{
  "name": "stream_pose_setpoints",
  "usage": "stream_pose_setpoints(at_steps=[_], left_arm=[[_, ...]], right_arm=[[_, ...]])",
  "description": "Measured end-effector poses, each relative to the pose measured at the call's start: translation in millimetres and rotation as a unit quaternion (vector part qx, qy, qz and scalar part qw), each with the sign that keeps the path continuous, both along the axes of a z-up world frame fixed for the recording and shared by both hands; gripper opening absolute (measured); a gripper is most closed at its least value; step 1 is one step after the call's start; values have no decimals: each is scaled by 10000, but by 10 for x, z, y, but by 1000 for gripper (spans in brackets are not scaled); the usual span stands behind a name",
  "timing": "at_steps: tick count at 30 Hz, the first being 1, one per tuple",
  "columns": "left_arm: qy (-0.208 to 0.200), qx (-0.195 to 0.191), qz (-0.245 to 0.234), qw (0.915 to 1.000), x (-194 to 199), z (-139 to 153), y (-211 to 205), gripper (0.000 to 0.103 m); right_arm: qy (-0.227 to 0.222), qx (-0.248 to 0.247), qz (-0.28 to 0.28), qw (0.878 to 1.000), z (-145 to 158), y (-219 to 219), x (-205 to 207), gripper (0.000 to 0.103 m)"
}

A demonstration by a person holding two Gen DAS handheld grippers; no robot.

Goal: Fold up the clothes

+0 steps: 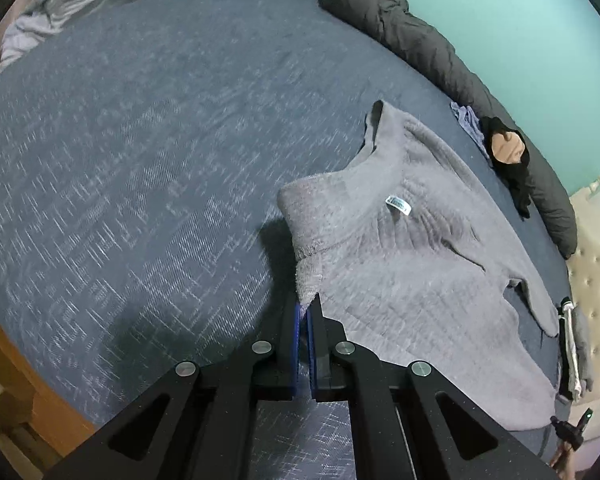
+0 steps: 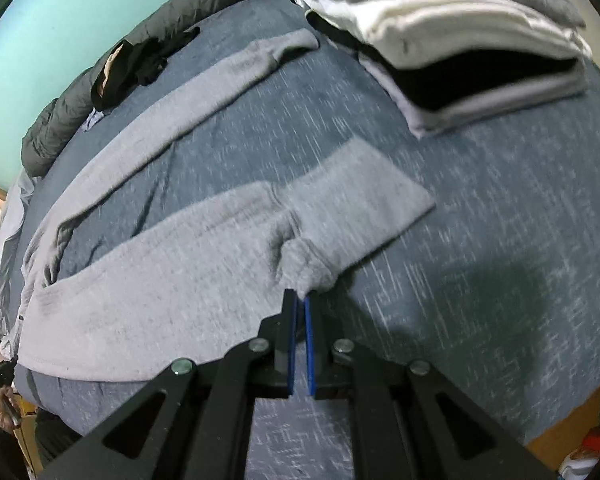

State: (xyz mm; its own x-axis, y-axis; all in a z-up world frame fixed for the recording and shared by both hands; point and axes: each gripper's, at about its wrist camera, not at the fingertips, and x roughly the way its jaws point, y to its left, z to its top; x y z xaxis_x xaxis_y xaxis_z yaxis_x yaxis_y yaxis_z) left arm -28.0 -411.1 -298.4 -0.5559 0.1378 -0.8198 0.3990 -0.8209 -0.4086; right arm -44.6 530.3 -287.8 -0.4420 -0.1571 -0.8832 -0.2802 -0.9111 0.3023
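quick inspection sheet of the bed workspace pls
surface: blue bedspread, mostly bare
job's things: grey sweater spread flat, label showing; folded stack beside its sleeve
clutter: black garment by dark duvet
grippers: left gripper shut on the sweater's near corner; right gripper shut on the near sleeve
cables: nothing seen
surroundings: teal wall, padded headboard

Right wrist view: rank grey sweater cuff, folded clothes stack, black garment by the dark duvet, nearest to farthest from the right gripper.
1. Grey sweater cuff: just ahead of the right gripper, which is shut on the sleeve's edge.
2. Folded clothes stack: upper right, on the blue bedspread.
3. Black garment: upper left, against the dark duvet.

Stack versus garment is close; the stack looks slightly nearer.
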Motion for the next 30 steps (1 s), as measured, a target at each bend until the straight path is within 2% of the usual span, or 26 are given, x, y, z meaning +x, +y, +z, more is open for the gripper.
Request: stream_pose_setpoints(at_steps=[1, 2, 5, 8, 9, 15, 19, 23, 27, 30], left_arm=[[-62, 46, -34, 10000, -25, -17, 13, 6], [-124, 90, -67, 9999, -49, -34, 27, 7], [-235, -161, -94, 9995, -80, 25, 52, 10], [-178, -337, -40, 9993, -85, 131, 14, 21], [-154, -321, -47, 9994, -90, 148, -1, 28], [-162, -406, -58, 9990, -284, 143, 20, 44], [-75, -397, 37, 9992, -378, 116, -31, 44], [-213, -548, 44, 9983, -513, 20, -74, 44], [-250, -366, 75, 9990, -546, -101, -113, 43], [-267, -430, 3, 9987, -540, -120, -107, 17]], right_arm=[[1, 14, 22, 10000, 2, -1, 5, 4], [-66, 90, 76, 9999, 13, -21, -9, 9], [-155, 534, 184, 9983, 128, -77, -25, 10], [96, 713, 206, 9972, 339, -68, -9, 14], [187, 773, 191, 9966, 409, -61, 0, 14], [436, 635, 354, 9964, 562, -226, -195, 15], [475, 500, 602, 9958, 585, -481, -334, 15], [471, 574, 939, 9928, 611, -734, -436, 15], [421, 634, 1080, 9912, 577, -886, -534, 15], [422, 638, 1115, 9908, 577, -948, -593, 15]])
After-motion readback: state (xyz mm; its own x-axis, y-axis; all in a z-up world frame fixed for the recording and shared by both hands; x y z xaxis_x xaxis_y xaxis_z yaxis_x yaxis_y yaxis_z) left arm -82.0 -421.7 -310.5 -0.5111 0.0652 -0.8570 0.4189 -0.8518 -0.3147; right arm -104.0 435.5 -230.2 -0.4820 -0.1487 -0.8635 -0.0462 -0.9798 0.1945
